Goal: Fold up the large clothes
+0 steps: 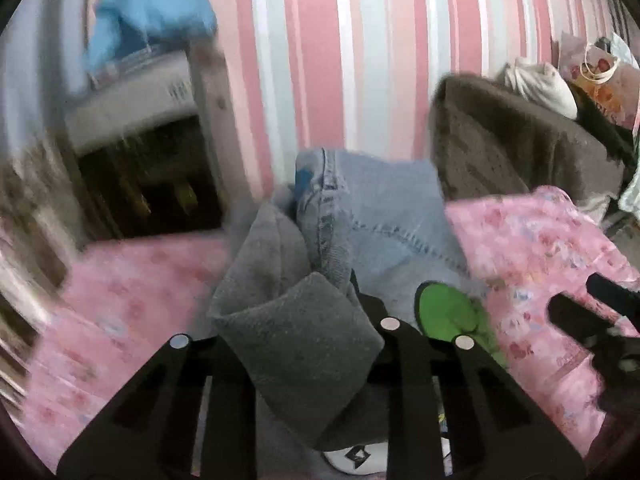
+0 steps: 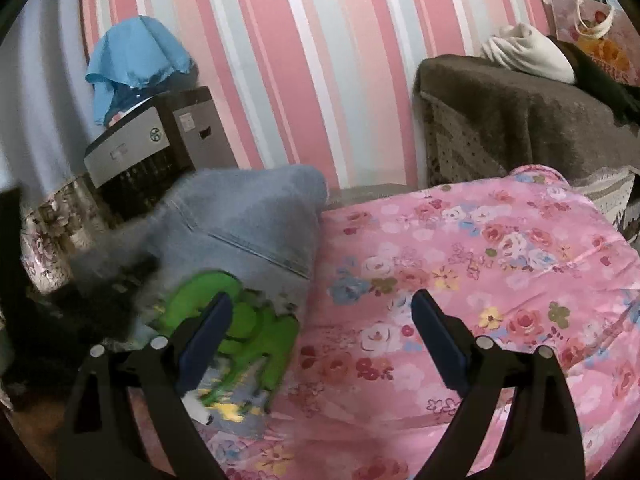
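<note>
A grey sweatshirt with a green print (image 2: 240, 240) lies bunched on a pink floral bedsheet (image 2: 460, 264). In the left wrist view my left gripper (image 1: 312, 320) is shut on a thick fold of the grey sweatshirt (image 1: 296, 340) and holds it raised; the green print (image 1: 446, 312) shows beside it. My right gripper (image 2: 320, 320) is open and empty, hovering just above the sheet with its left finger (image 2: 208, 340) over the green print. It also shows in the left wrist view (image 1: 592, 320) at the right edge.
A pink striped wall (image 2: 300, 60) is behind the bed. A brown covered sofa arm (image 2: 520, 120) with a white bundle (image 2: 528, 52) stands at the right. A grey appliance (image 2: 148, 140) draped with a blue cloth (image 2: 136, 56) stands at the left.
</note>
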`<state>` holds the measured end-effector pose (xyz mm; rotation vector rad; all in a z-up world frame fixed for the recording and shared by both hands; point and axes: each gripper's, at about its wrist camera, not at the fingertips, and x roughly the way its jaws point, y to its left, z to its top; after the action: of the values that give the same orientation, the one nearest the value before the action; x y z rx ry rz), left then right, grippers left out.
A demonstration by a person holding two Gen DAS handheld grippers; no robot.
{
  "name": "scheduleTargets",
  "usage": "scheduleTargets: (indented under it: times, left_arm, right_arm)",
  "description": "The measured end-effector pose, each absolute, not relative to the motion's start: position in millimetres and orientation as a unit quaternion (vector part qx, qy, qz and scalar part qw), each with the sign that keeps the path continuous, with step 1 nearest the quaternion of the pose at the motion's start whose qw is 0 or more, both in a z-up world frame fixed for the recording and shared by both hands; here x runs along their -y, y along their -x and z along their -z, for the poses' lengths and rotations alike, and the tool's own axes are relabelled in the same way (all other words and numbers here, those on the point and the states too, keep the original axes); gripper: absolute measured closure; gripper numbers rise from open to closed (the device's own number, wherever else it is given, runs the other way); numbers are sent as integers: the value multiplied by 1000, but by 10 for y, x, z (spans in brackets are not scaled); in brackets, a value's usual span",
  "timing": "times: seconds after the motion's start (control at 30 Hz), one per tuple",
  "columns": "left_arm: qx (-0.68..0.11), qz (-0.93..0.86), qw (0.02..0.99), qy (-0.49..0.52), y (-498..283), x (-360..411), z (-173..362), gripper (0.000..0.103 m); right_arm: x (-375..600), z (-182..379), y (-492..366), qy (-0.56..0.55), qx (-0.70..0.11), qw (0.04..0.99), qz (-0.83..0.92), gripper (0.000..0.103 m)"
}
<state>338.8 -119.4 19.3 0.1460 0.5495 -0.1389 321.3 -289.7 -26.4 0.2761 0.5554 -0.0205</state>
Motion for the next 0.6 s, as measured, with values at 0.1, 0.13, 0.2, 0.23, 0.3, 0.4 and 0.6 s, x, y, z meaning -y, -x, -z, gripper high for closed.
scheduleTargets:
  times: [0.1, 0.13, 0.2, 0.23, 0.3, 0.4, 0.6]
  left_arm:
    - [-229, 30, 970, -75, -3184, 923, -482, 83]
    - [-238, 26, 968, -80, -3205, 855, -493, 83]
    - [-281, 40, 956, -69, -3302, 641, -354, 82]
    - [-305, 49, 949, -67, -3347, 565, -218, 81]
    - [-334, 47, 940, -55, -3375, 428, 74, 80]
    - [-326, 41, 943, -43, -3300, 323, 252, 79]
    - [-319, 51, 946, 3, -3309, 179, 318, 73]
  right_arm:
    - [2882, 217, -3171, -134, -261, 956, 7, 12]
    - [2876, 211, -3155, -135, -260, 956, 7, 12]
    - [2828, 226, -3168, -136, -262, 955, 4, 12]
    - [2792, 236, -3178, -133, -264, 955, -1, 12]
    - [2667, 254, -3210, -122, -269, 955, -12, 12]
    - [2438, 202, -3262, -114, -269, 956, -33, 12]
    - [1900, 267, -3494, -48, -271, 961, -38, 12]
